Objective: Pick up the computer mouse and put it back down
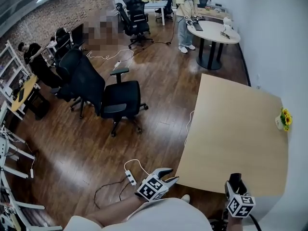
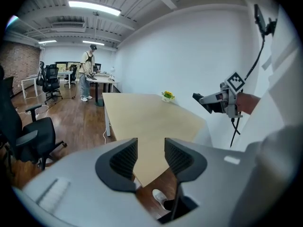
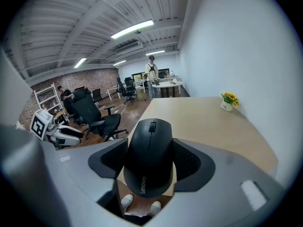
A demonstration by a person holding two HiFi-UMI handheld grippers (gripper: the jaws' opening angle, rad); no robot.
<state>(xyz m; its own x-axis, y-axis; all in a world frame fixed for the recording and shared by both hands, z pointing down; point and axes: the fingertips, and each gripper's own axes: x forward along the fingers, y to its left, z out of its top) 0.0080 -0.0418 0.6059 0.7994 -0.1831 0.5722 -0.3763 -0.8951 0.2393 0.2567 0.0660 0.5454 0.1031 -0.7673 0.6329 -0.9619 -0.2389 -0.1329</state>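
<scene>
Wooden table (image 1: 236, 129), right tool (image 3: 150, 161) clamping black mouse (image 3: 150, 138) lettered Lenovo

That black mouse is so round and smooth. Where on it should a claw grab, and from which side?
By its two long flanks, coming from the rear end, as the right claw holds the mouse now. The flanks are steeper than the domed top, so the ribbed pads press squarely on them, with the scroll wheel pointing away.
</scene>
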